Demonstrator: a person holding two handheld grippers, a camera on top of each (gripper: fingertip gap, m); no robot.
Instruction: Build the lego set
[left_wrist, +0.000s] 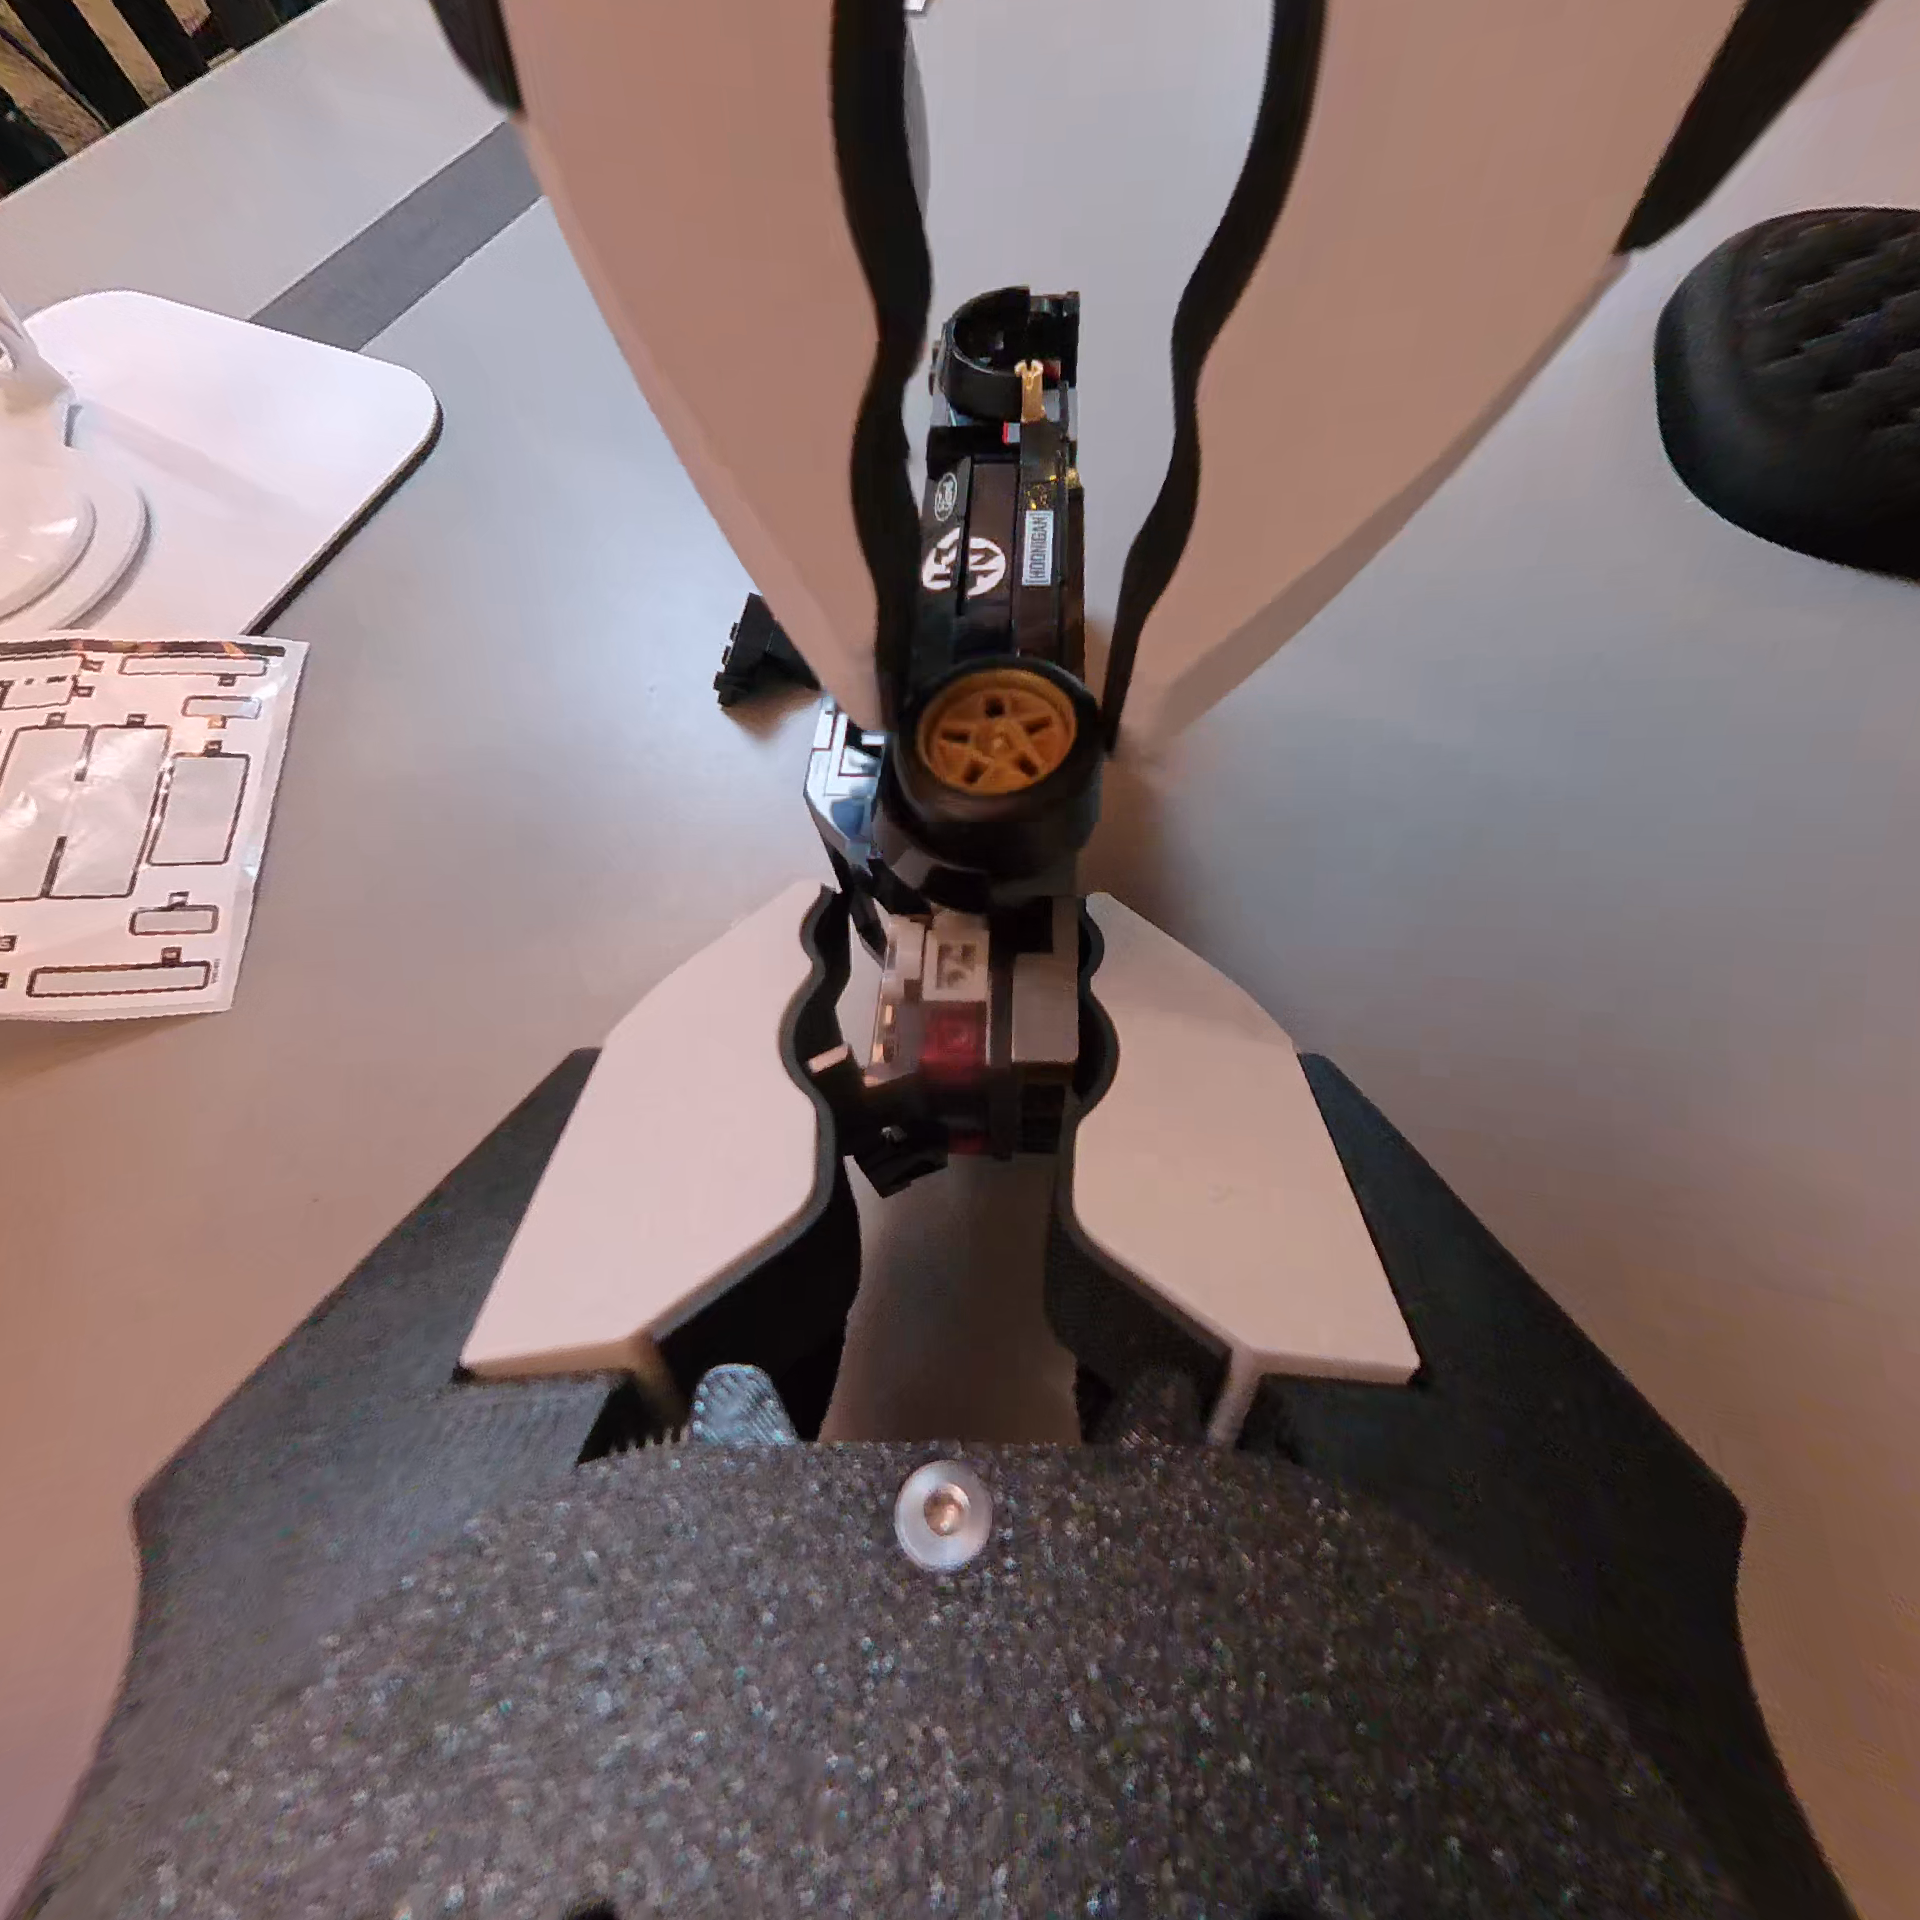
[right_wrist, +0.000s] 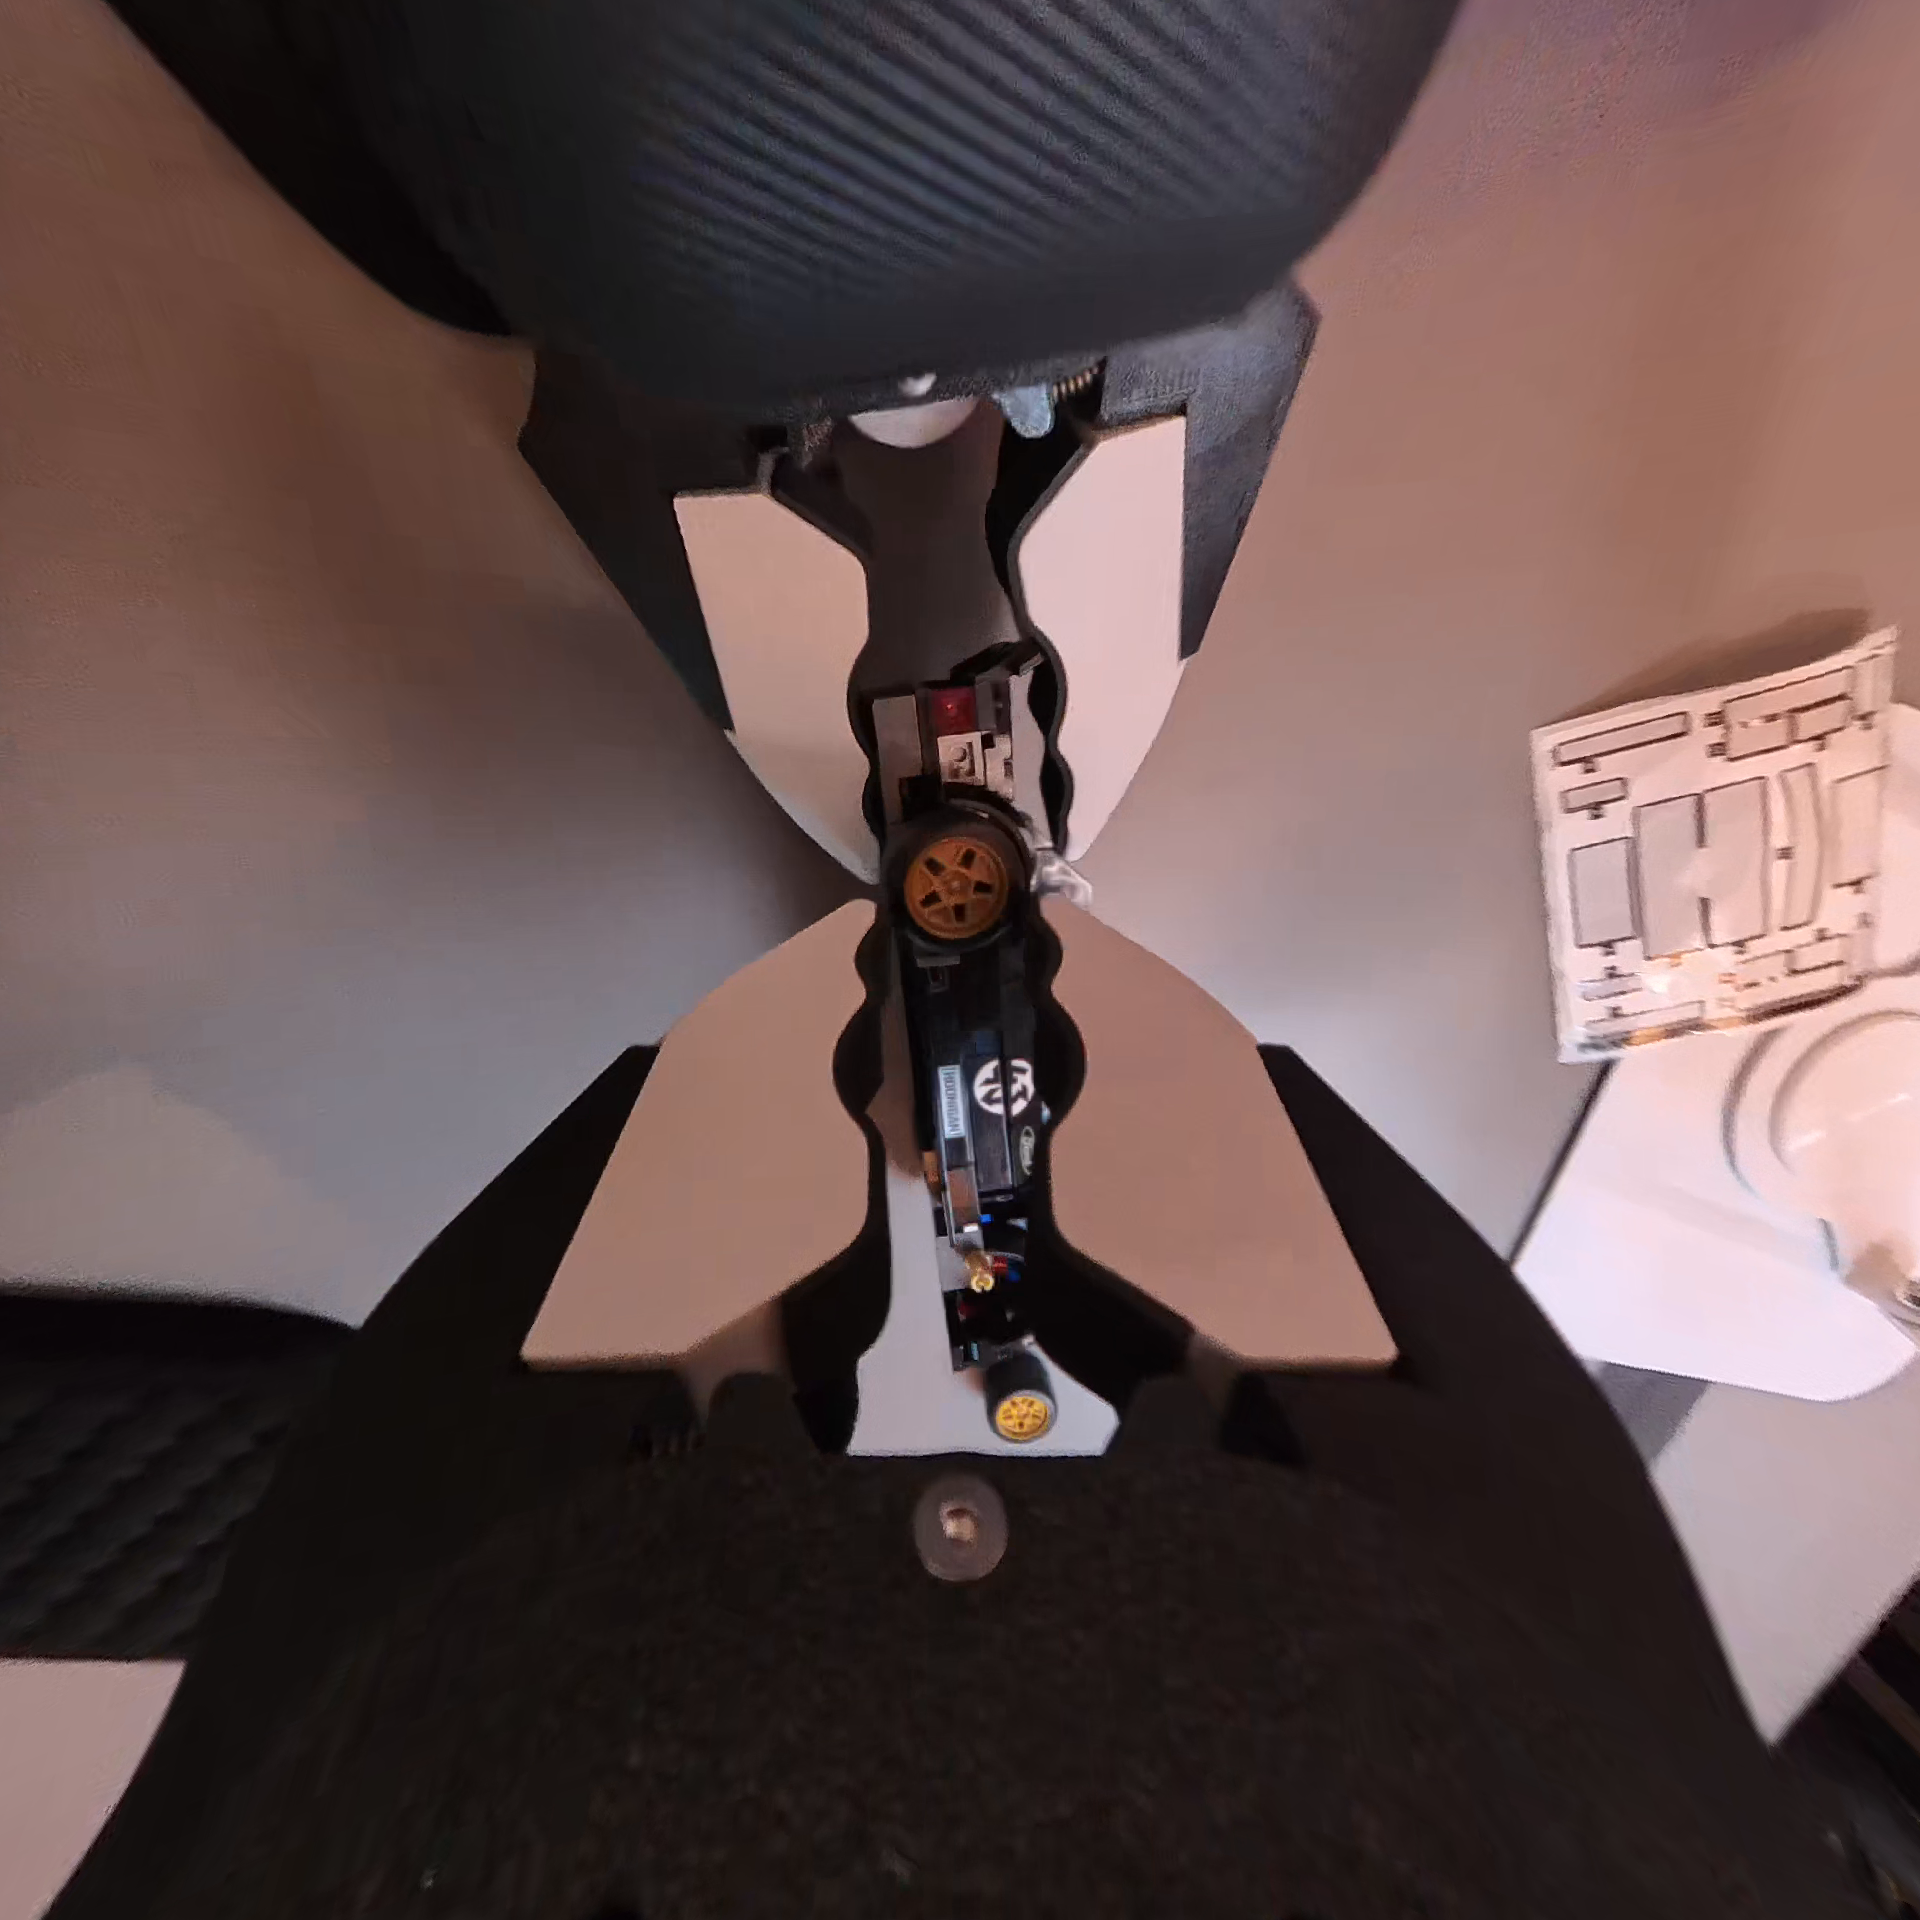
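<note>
Black lego car (left_wrist: 997, 644), partly built, turned on its side and held above the grey table. One gold-spoked wheel (left_wrist: 995, 743) with black tyre fitted mid-body; other wheel arch empty. White decals on side panel. A loose gold wheel (right_wrist: 1020, 1413) lies on the table below.

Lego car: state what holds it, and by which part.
Both hold the lego car. The left hand-held gripper clamps the end past the gold wheel; the right hand-held gripper clamps its black stickered body.

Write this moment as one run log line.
left gripper: shut on black lego car | right gripper: shut on car | loose gold-rimmed wheel: below car
</note>
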